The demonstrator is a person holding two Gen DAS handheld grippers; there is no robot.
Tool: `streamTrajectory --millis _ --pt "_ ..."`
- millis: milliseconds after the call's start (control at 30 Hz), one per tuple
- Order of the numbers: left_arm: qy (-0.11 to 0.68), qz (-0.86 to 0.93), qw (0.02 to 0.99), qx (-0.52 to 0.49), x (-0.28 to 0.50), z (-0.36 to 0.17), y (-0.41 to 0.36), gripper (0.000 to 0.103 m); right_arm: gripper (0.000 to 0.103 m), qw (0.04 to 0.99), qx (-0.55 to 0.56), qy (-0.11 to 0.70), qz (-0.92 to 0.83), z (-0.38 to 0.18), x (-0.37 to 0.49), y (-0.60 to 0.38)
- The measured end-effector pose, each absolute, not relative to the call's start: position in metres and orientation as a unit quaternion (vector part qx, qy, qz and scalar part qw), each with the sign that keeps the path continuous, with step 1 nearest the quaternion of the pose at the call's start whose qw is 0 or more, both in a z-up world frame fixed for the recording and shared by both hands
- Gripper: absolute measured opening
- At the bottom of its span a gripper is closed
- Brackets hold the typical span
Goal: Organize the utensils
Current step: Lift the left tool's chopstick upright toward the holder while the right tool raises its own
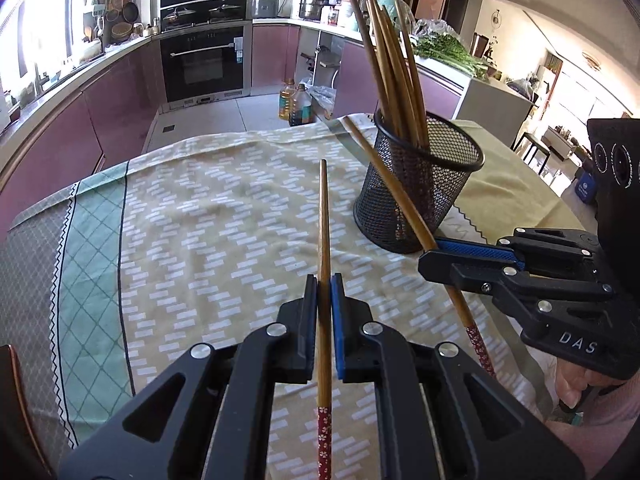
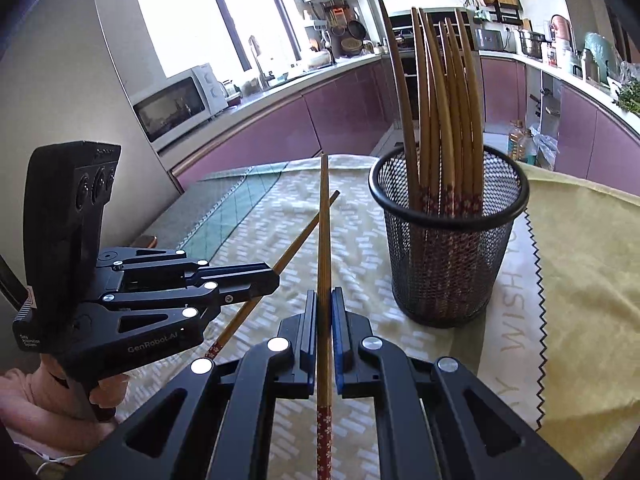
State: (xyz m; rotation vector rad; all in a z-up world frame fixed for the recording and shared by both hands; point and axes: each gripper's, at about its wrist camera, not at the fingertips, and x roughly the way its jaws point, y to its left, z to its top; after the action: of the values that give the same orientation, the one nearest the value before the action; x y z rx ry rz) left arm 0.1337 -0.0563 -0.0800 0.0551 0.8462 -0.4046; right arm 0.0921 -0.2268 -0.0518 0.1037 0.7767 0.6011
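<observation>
1. Left wrist view: the left gripper (image 1: pixel 324 292) is clenched on one chopstick (image 1: pixel 325 240). It grips the bare wood part, and the red flowered end points back toward the camera. I think it is held so because the thin tip must go up when the stick enters the basket.
2. In the same view, the right gripper (image 1: pixel 434 254) comes in from the right and is closed on a second chopstick (image 1: pixel 384 176). This stick crosses in front of the mesh basket (image 1: pixel 420 200); I cannot tell if it touches the wall.
3. The basket stands upright on the tablecloth (image 1: pixel 200 220). It holds a bundle of chopsticks (image 1: pixel 396 68) with thin tips up, leaning to one side.
4. Right wrist view: the right gripper (image 2: pixel 325 308) clamps its chopstick (image 2: pixel 324 240) in the same way, red end toward the camera.
5. The left gripper (image 2: pixel 264 280) is at the left with its own chopstick (image 2: pixel 296 248); the two sticks cross in the picture.
6. The basket (image 2: pixel 448 240) is just right of the grippers, and the red patterned ends sit at its bottom. Both held sticks are outside it, so this step is not yet done.
</observation>
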Motion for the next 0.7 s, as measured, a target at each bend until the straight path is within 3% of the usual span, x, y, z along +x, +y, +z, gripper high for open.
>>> streamTrajectory --millis 700 --pt "0.371 -0.227 0.901 -0.005 0.109 -0.038 -0.046 0.008 0.006 0.897 0.060 0.330 0.286 -0.028 0.075 -0.249"
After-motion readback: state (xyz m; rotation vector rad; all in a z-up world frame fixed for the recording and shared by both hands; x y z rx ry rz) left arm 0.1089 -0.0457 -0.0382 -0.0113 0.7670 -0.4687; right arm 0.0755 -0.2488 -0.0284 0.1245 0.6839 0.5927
